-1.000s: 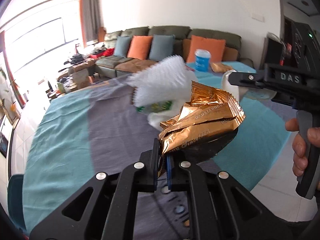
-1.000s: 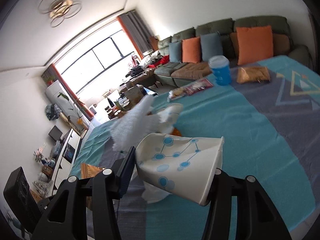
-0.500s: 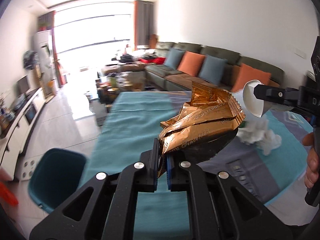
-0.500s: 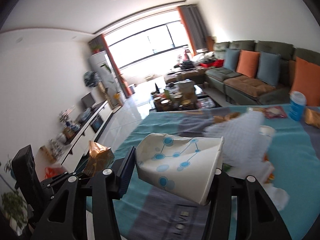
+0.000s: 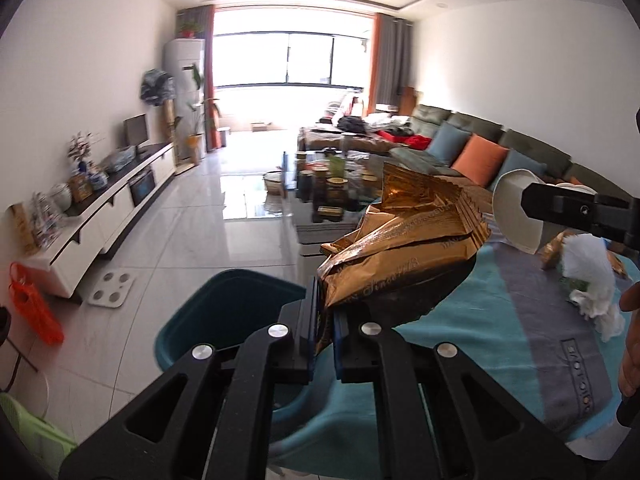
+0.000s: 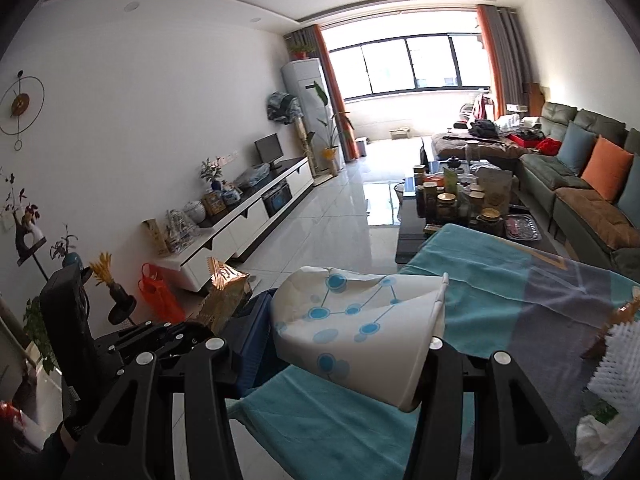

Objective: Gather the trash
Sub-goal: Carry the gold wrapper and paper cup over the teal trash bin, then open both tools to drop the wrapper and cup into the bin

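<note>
The worktop (image 5: 532,320), draped in a teal and grey cloth, filled the right of both wrist views, and the round dark-teal plastic bin (image 5: 224,312) stood on the tiled floor just off its near corner. The step in hand appeared to be the carry to the bin: both pieces of trash were already lifted clear of the cloth and held near the worktop's edge, so the next move would call for bringing each over the bin's open mouth and parting the tongs to let it drop. The right tongs (image 6: 344,352) stood about half open, clamped across the crushed white paper cup with blue dots (image 6: 356,328); the cup lay on its side, long axis running across the view, its torn rim to the left and its base to the right. The left tongs (image 5: 324,340) were all but shut, pinching the lower corner of the crumpled gold foil snack bag (image 5: 404,248), which rose from the grip up and to the right, its serrated end highest. The bag hung over the bin's far rim in the left view. Crumpled white tissue (image 5: 592,280) and other scraps remained on the cloth, uncollected.
</note>
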Motion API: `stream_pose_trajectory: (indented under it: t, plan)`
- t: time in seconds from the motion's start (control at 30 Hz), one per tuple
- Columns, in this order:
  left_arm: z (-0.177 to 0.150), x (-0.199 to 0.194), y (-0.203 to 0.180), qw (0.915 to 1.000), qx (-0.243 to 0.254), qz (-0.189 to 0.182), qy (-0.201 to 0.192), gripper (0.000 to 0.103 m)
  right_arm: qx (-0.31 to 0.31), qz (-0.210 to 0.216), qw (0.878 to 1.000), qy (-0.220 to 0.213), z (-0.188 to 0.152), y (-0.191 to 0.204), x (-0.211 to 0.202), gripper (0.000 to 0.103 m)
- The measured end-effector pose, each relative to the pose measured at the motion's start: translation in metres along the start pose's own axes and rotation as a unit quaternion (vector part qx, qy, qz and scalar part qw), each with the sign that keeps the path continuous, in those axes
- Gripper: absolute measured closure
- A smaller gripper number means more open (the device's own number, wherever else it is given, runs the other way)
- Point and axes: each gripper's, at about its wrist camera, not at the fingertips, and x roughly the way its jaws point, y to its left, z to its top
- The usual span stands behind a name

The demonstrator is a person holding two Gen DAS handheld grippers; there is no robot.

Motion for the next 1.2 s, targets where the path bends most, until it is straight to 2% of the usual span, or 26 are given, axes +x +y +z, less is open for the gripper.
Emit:
stream_pose_trajectory:
  t: [0.13, 0.23, 0.43, 0.53, 0.7, 0.8, 1.0, 1.1, 1.17, 1.2]
  plan:
    - [-0.004, 0.001, 0.051, 0.999, -0.024, 0.036, 0.008, 0.097, -0.021, 0.034, 0.999, 0.027, 0.011, 0.023, 0.039, 0.053]
    - [-0.009, 0.008, 0.087, 0.9972, -0.052, 0.049, 0.023, 0.097, -0.028, 0.055, 0.997, 0.057, 0.013, 0.033, 0.068, 0.053]
    - [-0.029, 0.039, 0.142, 0.9886, -0.121, 0.03, 0.084, 0.096, -0.023, 0.096, 0.984, 0.149, 0.014, 0.057, 0.145, 0.053]
    - [-0.04, 0.06, 0.152, 0.9811, -0.154, 0.028, 0.114, 0.096, -0.042, 0.091, 0.977, 0.19, 0.008, 0.07, 0.18, 0.053]
    - [-0.06, 0.1, 0.127, 0.9755, -0.162, 0.039, 0.143, 0.095, -0.079, 0.074, 0.963, 0.247, -0.005, 0.082, 0.22, 0.051]
    - [-0.068, 0.113, 0.118, 0.9731, -0.172, 0.04, 0.148, 0.094, -0.089, 0.074, 0.957, 0.264, -0.007, 0.089, 0.227, 0.027]
    - [-0.076, 0.131, 0.112, 0.9701, -0.182, 0.042, 0.155, 0.091, -0.08, 0.091, 0.954, 0.274, -0.001, 0.088, 0.23, 0.022]
    - [-0.074, 0.133, 0.108, 0.9703, -0.18, 0.041, 0.156, 0.077, -0.061, 0.101, 0.956, 0.269, 0.005, 0.083, 0.227, 0.021]
    - [-0.071, 0.133, 0.106, 0.9702, -0.182, 0.041, 0.155, 0.057, -0.056, 0.103, 0.958, 0.263, 0.009, 0.077, 0.223, 0.02]
    - [-0.071, 0.132, 0.104, 0.9703, -0.182, 0.041, 0.154, 0.052, -0.052, 0.103, 0.959, 0.26, 0.011, 0.074, 0.222, 0.019]
